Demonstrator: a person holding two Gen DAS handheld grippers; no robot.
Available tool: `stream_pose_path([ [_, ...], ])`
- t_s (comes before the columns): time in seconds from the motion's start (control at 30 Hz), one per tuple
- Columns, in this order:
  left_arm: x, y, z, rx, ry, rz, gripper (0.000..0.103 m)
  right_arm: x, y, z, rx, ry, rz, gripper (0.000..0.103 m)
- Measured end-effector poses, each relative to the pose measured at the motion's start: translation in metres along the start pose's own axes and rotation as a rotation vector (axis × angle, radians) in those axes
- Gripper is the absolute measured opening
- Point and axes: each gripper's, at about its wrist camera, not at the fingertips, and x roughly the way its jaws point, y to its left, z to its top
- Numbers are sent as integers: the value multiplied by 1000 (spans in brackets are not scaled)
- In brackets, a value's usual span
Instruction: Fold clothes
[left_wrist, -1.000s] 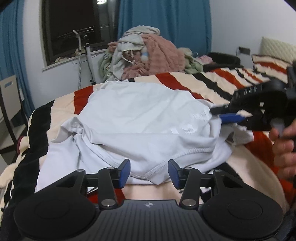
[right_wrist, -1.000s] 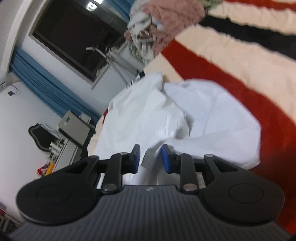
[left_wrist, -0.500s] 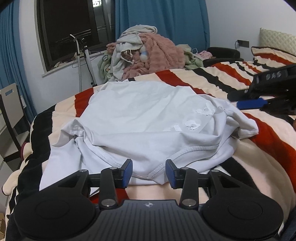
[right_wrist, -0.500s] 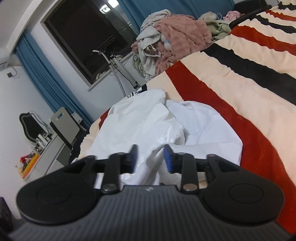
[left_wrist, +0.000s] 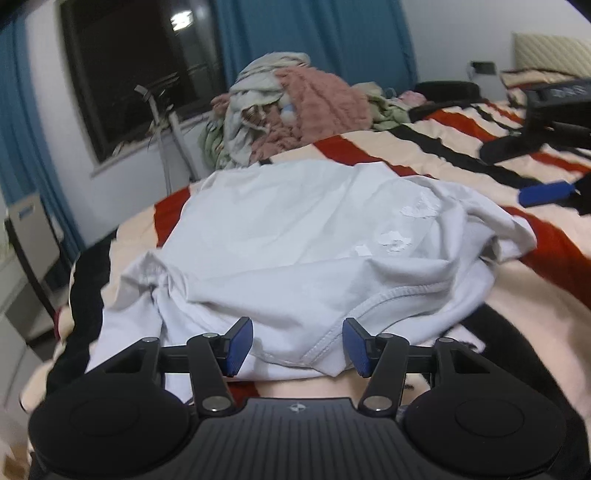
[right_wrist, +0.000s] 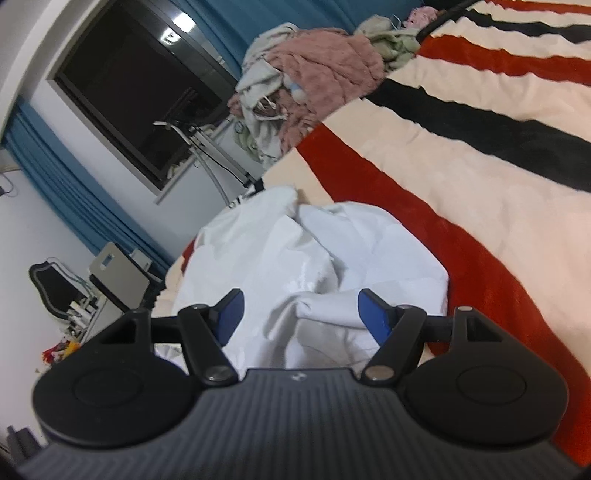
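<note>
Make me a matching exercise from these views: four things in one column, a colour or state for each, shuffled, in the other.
Things:
1. T-shirt
2. Left gripper
3. Curtains
4. Fluffy garment on the pile

Colours or states:
A. blue
B. pink
C. open, holding nothing
D. white, rumpled on the striped blanket

Pairs: 1-D, 2-C, 3-A, 4-B

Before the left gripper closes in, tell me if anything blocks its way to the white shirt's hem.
Nothing visible does. The left gripper is open, with the stitched hem of the crumpled white cotton shirt lying directly between its blue pads on the striped fleece blanket.
</note>
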Motion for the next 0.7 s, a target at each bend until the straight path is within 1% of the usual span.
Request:
stream_pose_path([
  [0.07, -6, -10, -2, 62, -16, -10, 56, 2, -4, 0, 23, 6, -15, 71],
  [0.17, -12, -31, -8, 185, -32, -29, 58, 5, -10, 0, 58, 16, -37, 71],
  [0.2, -11, -39, -10, 234, -30, -24, 58, 7, -12, 0, 77, 25, -43, 71],
  [0.3, 5, -63, -23, 371, -7, 42, 56, 12, -17, 0, 117, 46, -37, 71],
  [0.37, 15, -73, -29, 444, -13, 81, 56, 13, -16, -1, 113, 53, -40, 71],
  [0.4, 18, -75, -29, 457, -20, 96, 55, 14, -16, -1, 111, 57, -41, 71],
  [0.43, 19, -74, -28, 451, -24, 108, 52, 15, -16, -2, 109, 61, -42, 71],
  [0.63, 11, -62, -20, 374, -33, 152, 49, 16, -16, -3, 101, 70, -53, 71],
  [0.67, 11, -61, -20, 372, -35, 167, 47, 16, -16, -4, 101, 71, -55, 71],
  [0.7, 11, -61, -20, 377, -36, 187, 44, 16, -15, -4, 98, 75, -55, 71],
])
